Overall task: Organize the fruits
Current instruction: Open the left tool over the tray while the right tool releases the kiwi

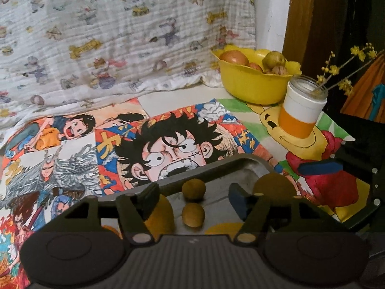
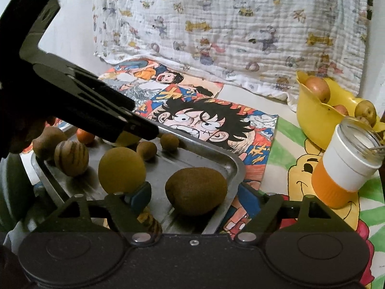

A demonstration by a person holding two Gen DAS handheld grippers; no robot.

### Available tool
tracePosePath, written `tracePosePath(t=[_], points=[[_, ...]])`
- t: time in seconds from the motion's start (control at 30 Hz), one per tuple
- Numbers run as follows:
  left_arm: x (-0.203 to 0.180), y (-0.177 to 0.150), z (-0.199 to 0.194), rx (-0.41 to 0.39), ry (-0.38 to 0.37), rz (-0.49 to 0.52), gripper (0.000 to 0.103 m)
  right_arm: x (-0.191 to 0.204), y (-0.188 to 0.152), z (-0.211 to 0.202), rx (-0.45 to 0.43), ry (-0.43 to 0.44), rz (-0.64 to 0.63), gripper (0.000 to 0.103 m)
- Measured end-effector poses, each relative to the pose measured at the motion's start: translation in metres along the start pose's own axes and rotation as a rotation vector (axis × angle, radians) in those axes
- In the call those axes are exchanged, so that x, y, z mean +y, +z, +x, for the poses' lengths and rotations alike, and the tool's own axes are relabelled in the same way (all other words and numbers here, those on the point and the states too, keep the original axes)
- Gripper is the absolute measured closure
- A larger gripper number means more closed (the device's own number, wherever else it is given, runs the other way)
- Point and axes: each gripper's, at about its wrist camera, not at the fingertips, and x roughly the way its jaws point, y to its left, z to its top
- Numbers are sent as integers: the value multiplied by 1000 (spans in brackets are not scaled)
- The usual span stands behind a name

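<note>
Right wrist view: the metal tray (image 2: 231, 166) lies on the table, on top of cartoon drawings (image 2: 211, 120). A kiwi (image 2: 196, 193) rests near the tray's right corner, its long axis going about left-right in the picture, slightly tilted. Left of it is a round yellow-brown fruit (image 2: 121, 169), touching the left blue pad of the right tongs (image 2: 196, 196). These tongs are wide apart; the kiwi is between the fingers, but the pads do not press on it, and the right pad sits outside the tray rim. Further back on the tray: a striped round fruit (image 2: 71, 159), two small brown round fruits (image 2: 146, 151) and an orange one (image 2: 85, 136).

The left tongs (image 2: 134, 130) come in from the upper left over the tray's far side, w/ a yellow fruit just under the tip; I cannot tell if it touches.

Left wrist view: the left tongs (image 1: 190, 197) are also apart, nothing clamped. Two small brown fruits (image 1: 193, 187) lie in the gap, one behind the other, not touched by the pads. A yellow fruit (image 1: 160, 214) is beside the left finger.

A yellow bowl (image 1: 250, 84) w/ apples and other fruit stands at the back right, and a glass jar (image 1: 302, 110) w/ orange-white sleeve is just in front of it. A printed cloth (image 1: 108, 36) hangs behind.
</note>
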Motion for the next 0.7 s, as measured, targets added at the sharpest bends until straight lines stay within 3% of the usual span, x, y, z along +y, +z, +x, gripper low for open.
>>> tracePosePath(t=[0.43, 0.7], points=[[10, -5, -26, -70, 37, -75, 8, -11, 2, -13, -61, -28, 73, 11], [17, -14, -41, -139, 80, -163, 1, -14, 1, -25, -109, -54, 132, 3]])
